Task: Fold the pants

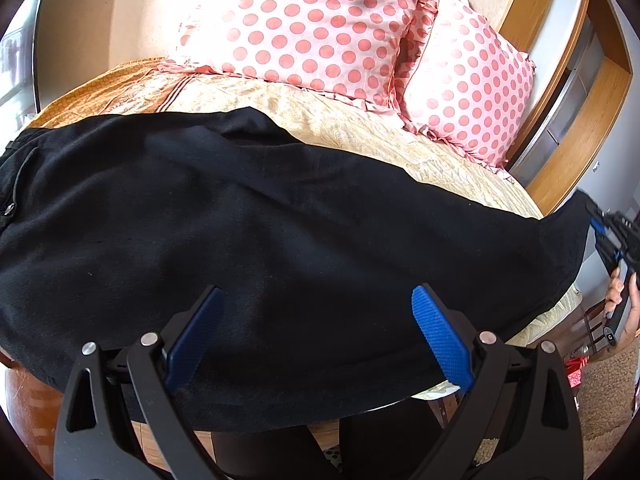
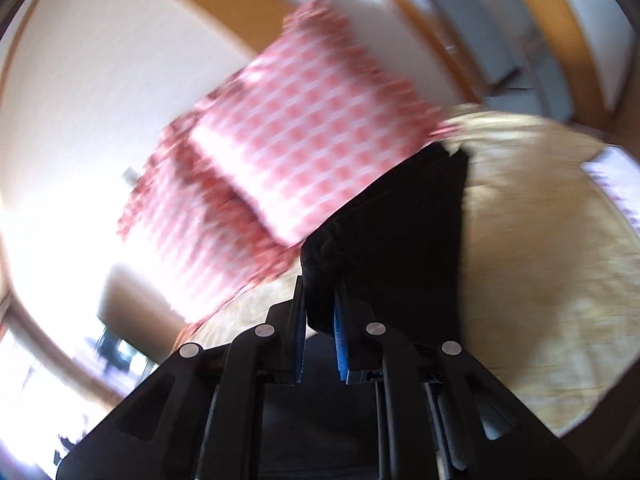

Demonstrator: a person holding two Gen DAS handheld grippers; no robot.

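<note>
While the pants (image 1: 248, 216) lie spread black across the bed (image 1: 360, 128), their waistband end with a zip pull reaches the bed's left edge, in the left wrist view. Nearer the viewer than the pants' middle, the left gripper (image 1: 316, 336) hovers with its jaws wide apart, the blue pads (image 1: 440, 340) holding nothing, the cloth's near edge hanging off the bed beneath them. Behind the pants, at the head of the bed, two pink polka-dot pillows (image 1: 320, 28) lean side by side, touching. Off the bed's right edge, the right gripper (image 1: 612, 236) grips the pants' far end, with the person's hand (image 1: 624, 312) on its handle; a small round mark on the handle's base is too small to read. From the right wrist view, which is motion-blurred, the right gripper (image 2: 320, 320) has its jaws clamped together on a bunched fold of the pants (image 2: 400, 232), lifted clear of the bed (image 2: 540, 280), with the pillows (image 2: 288, 152) to the left of the cloth. No other writing or brand can be read in either view.
</note>
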